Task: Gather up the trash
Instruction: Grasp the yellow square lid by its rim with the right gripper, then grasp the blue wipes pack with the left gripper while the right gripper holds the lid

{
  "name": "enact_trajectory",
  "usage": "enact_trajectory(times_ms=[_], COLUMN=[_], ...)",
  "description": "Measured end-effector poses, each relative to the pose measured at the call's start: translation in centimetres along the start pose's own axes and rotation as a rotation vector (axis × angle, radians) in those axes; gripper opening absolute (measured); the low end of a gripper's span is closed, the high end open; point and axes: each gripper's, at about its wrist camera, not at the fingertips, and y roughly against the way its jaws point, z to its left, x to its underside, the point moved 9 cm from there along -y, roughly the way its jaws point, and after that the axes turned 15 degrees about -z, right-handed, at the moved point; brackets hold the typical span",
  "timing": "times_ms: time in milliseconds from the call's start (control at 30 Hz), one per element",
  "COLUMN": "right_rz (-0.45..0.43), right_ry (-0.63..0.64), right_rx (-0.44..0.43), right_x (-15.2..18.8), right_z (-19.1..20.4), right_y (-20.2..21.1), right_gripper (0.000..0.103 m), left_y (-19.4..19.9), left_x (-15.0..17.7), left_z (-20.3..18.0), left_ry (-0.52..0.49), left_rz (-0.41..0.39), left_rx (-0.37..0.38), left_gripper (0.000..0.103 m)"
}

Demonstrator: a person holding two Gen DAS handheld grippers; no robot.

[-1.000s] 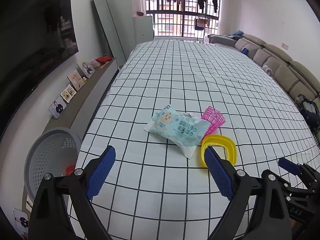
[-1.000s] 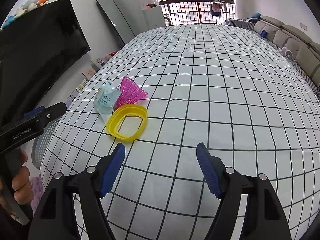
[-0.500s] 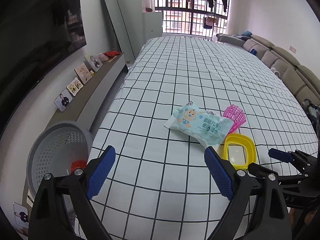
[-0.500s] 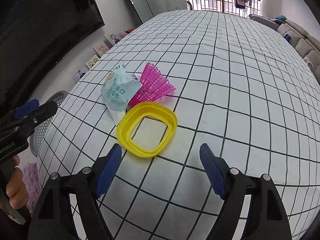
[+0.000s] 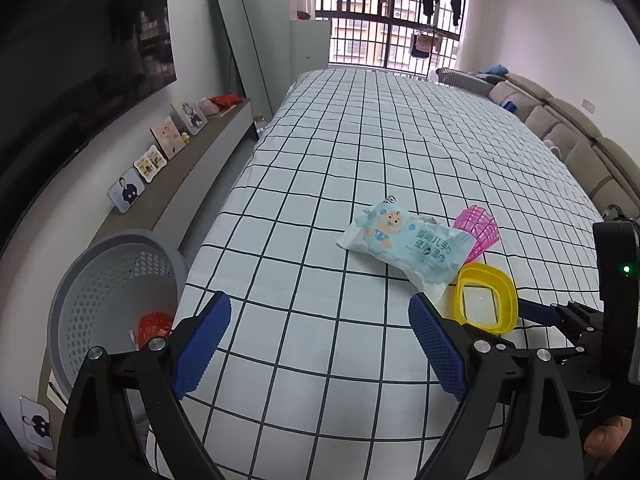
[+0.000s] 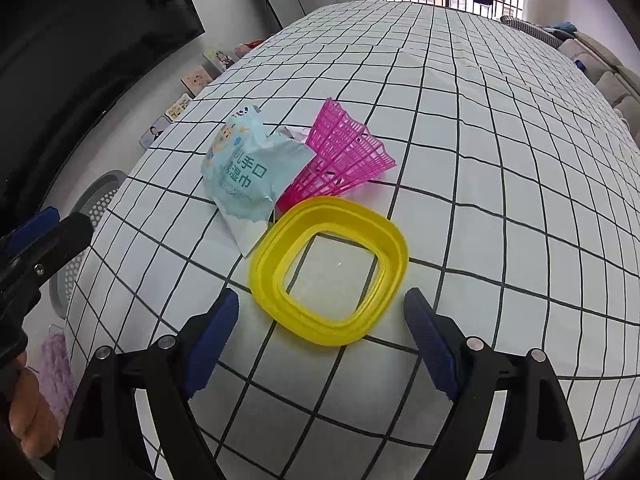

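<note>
A yellow plastic ring (image 6: 328, 270), squarish with rounded corners, is seen lying flat on the white black-gridded sheet (image 6: 500, 168) near its edge. Its far side is touched by a light-blue wet-wipe packet (image 6: 250, 176), one corner of which is laid against the rim, and by a pink lattice basket piece (image 6: 340, 156) tipped on its side just behind. The three pieces are grouped together in a small cluster; in the left wrist view the same ring (image 5: 486, 298), packet (image 5: 408, 246) and pink piece (image 5: 478, 232) are found to the right of centre.

The right gripper (image 6: 320, 340) is held low just in front of the ring, its blue-padded fingers (image 6: 210, 338) spread wide to either side of the ring's near edge; nothing is gripped, and contact with the ring cannot be confirmed. The left gripper (image 5: 320, 344) is held above the bare sheet, well apart from the cluster, its fingers (image 5: 202, 344) likewise spread wide and holding nothing.

Beside the sheet's left edge a grey perforated laundry basket (image 5: 92, 280) is seen on the floor, with a red item (image 5: 154, 326) inside. Along the wall a low shelf (image 5: 180, 184) with photo frames (image 5: 166, 142) is seen, beneath a dark television screen (image 5: 72, 80).
</note>
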Motion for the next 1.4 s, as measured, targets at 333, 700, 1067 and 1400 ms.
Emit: enact_trajectory(times_ms=[333, 700, 1067, 1400], right_rz=[-0.050, -0.120, -0.149, -0.181], right_ry=[0.060, -0.043, -0.050, -0.044], right_rx=[0.056, 0.059, 0.111, 0.099], right_x=[-0.7, -0.5, -0.7, -1.8], right_z=[0.4, -3.4, -8.4, -9.4], right_y=[-1.0, 2.6, 5.3, 5.0], right_gripper=[0.077, 0.072, 0.072, 0.072], left_y=[-0.3, -1.4, -1.9, -2.6], left_x=[0.3, 0.7, 0.7, -1.2], left_z=[0.1, -1.3, -4.2, -5.2], left_ry=[0.009, -0.008, -0.021, -0.017], left_rz=[0.008, 0.033, 0.045, 0.025], left_rx=[0.003, 0.019, 0.040, 0.003], left_gripper=[0.089, 0.089, 0.089, 0.089])
